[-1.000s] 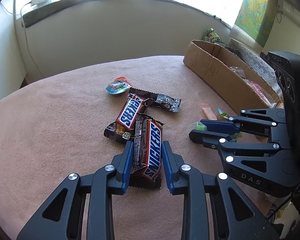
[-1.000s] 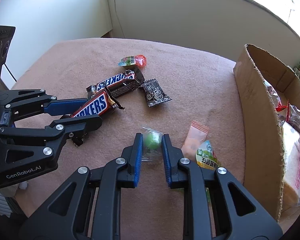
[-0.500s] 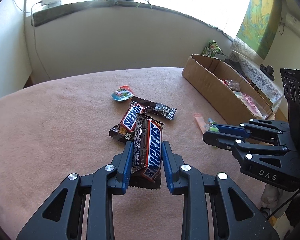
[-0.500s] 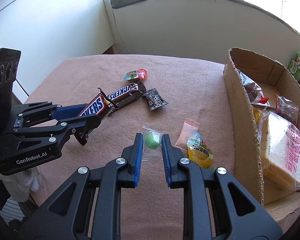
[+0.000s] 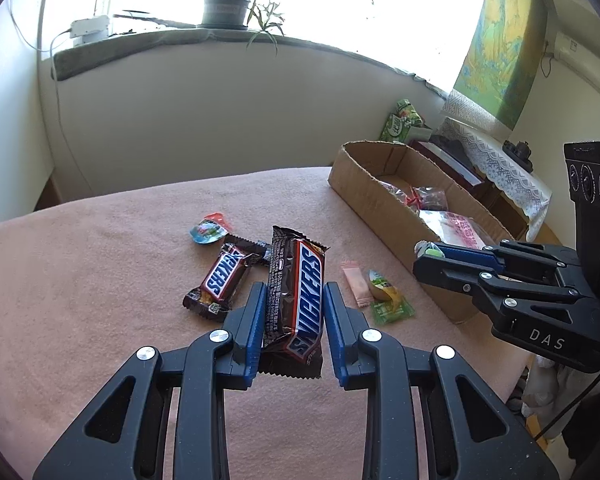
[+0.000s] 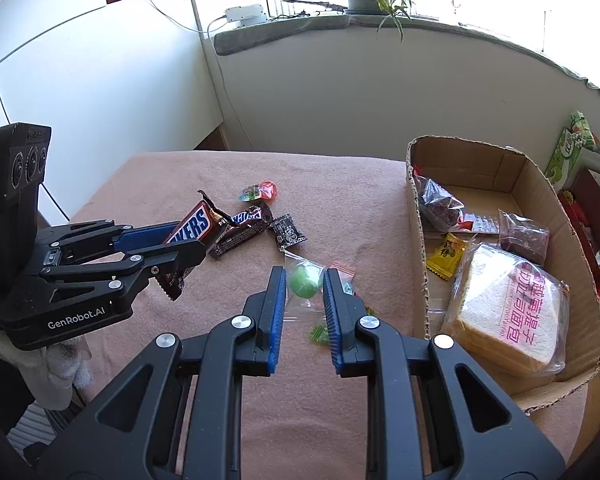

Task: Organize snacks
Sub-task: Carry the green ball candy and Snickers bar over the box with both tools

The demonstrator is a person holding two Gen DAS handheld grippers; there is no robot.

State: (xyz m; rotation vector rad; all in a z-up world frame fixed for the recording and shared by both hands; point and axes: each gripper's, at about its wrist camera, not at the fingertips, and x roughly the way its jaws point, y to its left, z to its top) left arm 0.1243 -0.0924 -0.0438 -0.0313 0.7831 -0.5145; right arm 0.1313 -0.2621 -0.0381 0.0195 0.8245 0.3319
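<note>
Left hand-held gripper pinches a Snickers bar (right hand-held gripper pinches a green candy)

Your left tongs are matte black plastic: two angular fingers with triangular cut-outs, each lined on its inner face with a ribbed blue pad and pinned by round silver screws. Your right tongs are built the same way. At the right edge of the left wrist view, their body reads "DAS" in pale letters. At the left edge of the right wrist view, the other body reads "GenRobot.AI", topped by a black block with three round lenses.
</note>
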